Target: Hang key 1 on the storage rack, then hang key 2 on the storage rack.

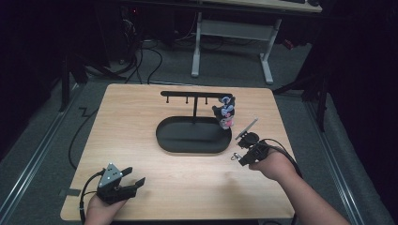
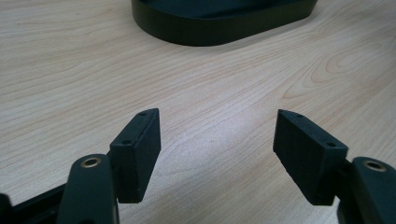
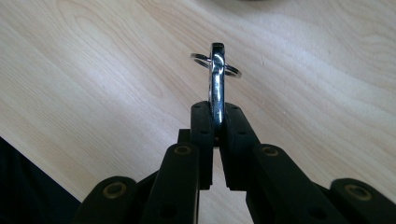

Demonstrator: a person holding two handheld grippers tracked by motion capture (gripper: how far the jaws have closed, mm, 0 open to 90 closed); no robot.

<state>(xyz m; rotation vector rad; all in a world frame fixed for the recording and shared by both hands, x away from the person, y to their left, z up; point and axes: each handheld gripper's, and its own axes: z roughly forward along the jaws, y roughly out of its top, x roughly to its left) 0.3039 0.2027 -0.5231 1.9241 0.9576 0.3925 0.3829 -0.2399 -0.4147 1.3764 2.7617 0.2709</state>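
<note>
A black oval stand base [image 1: 165, 137] lies at the table's middle, with a post and a hooked crossbar [image 1: 187, 93] above it. A pink-and-dark charm [image 1: 226, 112] hangs at the bar's right end. To the right of the base, my right gripper [image 1: 238, 158] is shut on a shiny metal clasp with a ring [image 1: 233, 158]. In the right gripper view the clasp [image 3: 216, 79] stands upright between the pressed pads of that gripper [image 3: 217, 119], above the bare wood. My left gripper [image 1: 133, 176] rests near the front left corner, open and empty [image 2: 217, 140], facing the base [image 2: 219, 18].
The wooden table [image 1: 141, 112] stands on grey carpet. Beyond its far edge are a white-legged desk [image 1: 234, 33] and loose cables [image 1: 141, 61] on the floor. A person's forearm [image 1: 309, 197] comes in from the bottom right.
</note>
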